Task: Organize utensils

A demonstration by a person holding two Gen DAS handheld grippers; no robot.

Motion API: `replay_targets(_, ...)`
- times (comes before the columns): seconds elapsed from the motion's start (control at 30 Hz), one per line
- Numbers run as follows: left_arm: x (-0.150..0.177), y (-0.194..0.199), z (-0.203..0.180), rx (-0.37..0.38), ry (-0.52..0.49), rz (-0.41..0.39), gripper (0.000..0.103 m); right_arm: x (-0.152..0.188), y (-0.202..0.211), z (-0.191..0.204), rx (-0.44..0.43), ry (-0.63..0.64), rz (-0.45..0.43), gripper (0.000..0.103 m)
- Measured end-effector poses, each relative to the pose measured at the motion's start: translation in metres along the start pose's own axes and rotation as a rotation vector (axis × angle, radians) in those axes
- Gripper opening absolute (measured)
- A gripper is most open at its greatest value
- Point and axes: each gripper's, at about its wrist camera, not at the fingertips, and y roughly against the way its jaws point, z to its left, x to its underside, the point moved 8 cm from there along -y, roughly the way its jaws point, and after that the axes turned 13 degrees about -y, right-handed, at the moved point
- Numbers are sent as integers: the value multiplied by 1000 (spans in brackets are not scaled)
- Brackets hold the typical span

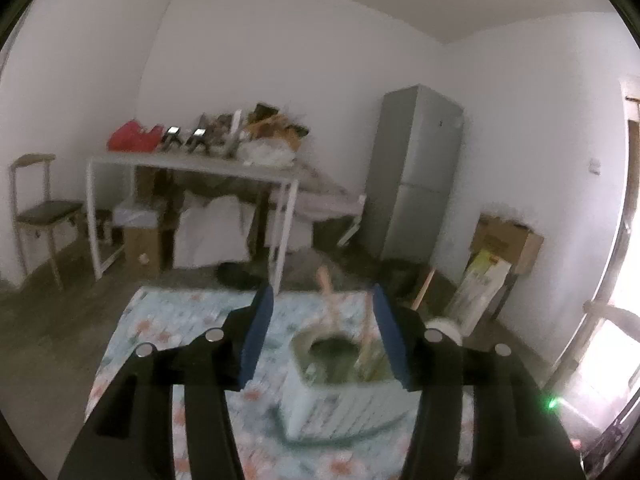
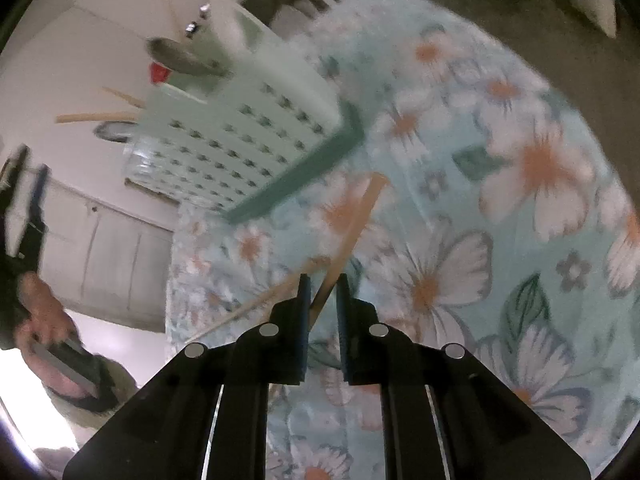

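Light: soft daylight, dim overall, entering from a blown-out window (image 1: 616, 320) at the right edge of the left view. Quality: both views motion-blurred and grainy, with little crisp detail. Fisheye bending and dark corners throughout; shadows faint.

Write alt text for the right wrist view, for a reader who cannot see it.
The right tool is shut on a wooden chopstick that slants up over a floral tablecloth. Beyond it stands a pale perforated utensil holder with wooden utensils sticking out; a second chopstick lies on the cloth at left.
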Motion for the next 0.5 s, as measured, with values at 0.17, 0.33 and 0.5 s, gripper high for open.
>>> replay_targets(0.17, 58, 5, 4, -24, 15, 159, 52, -9, 30, 33, -27, 125, -80, 6)
replay_targets(0.33, 107, 6, 9, -69, 34, 295, 52, -18, 65, 75, -63, 274, -176, 4)
replay_targets(0.5, 146, 5, 16, -136, 3, 424, 52, -32, 103, 125, -110, 421, -289, 4)
